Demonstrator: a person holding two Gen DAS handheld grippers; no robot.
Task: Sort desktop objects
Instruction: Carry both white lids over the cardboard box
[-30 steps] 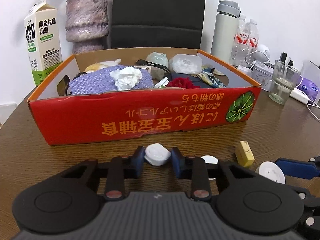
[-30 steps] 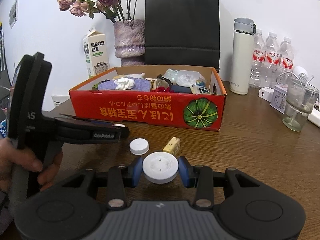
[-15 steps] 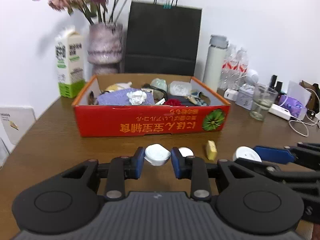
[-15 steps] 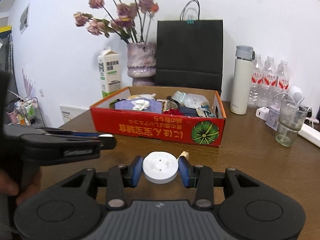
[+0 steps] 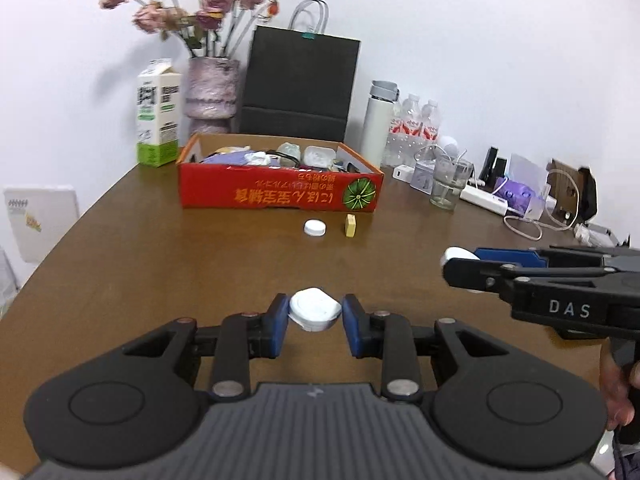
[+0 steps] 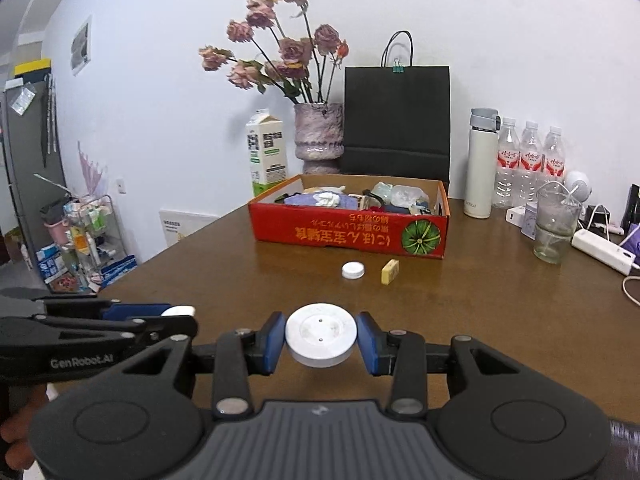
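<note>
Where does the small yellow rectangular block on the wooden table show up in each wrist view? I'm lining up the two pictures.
Left wrist view: the small yellow rectangular block stands right of centre, just right of the white round cap.
Right wrist view: the block lies right of centre, again right of the cap.
Shared landmark: the red cardboard box, whose green pumpkin print sits just behind the block.

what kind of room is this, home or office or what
Probably a lived-in home or small office room, not a lab. A brown wooden table carries a vase of dried roses, a milk carton and water bottles; a cluttered storage cart stands by the wall.
</note>
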